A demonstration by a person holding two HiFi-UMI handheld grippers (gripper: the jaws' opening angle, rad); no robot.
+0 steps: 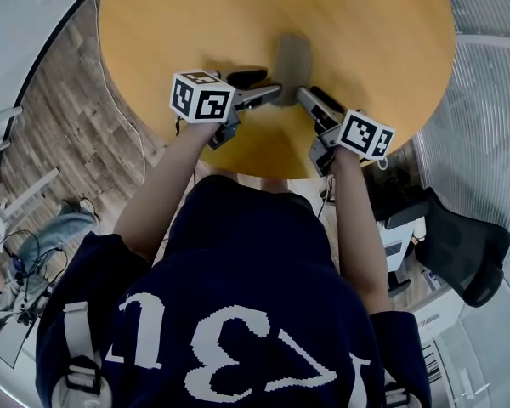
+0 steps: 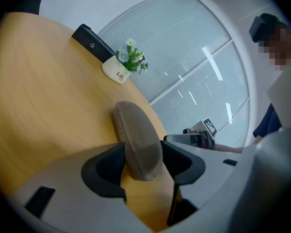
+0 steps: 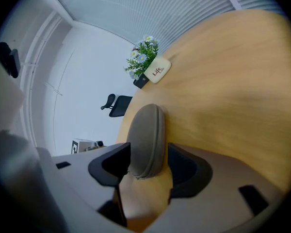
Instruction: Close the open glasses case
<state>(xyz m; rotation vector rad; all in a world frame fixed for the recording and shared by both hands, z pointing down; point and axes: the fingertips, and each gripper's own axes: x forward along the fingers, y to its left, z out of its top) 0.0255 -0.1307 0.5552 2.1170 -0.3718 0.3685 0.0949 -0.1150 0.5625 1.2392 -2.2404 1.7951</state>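
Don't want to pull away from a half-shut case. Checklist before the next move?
1. Glasses case lid down, seam shut: ok.
2. Case lying flat on the table: ok.
3. Left claw jaws apart, case end between them: ok.
4. Right claw jaws apart, case end between them: ok.
5. Pads clear of the case: cannot tell.
6. Flower pot well away from both claws: ok.

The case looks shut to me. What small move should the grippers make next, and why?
Probably draw both straight back off the glasses case. Its lid seems fully down, no gap showing in either gripper view, while its near end lies between the open jaws of the left gripper and the right gripper on the table.
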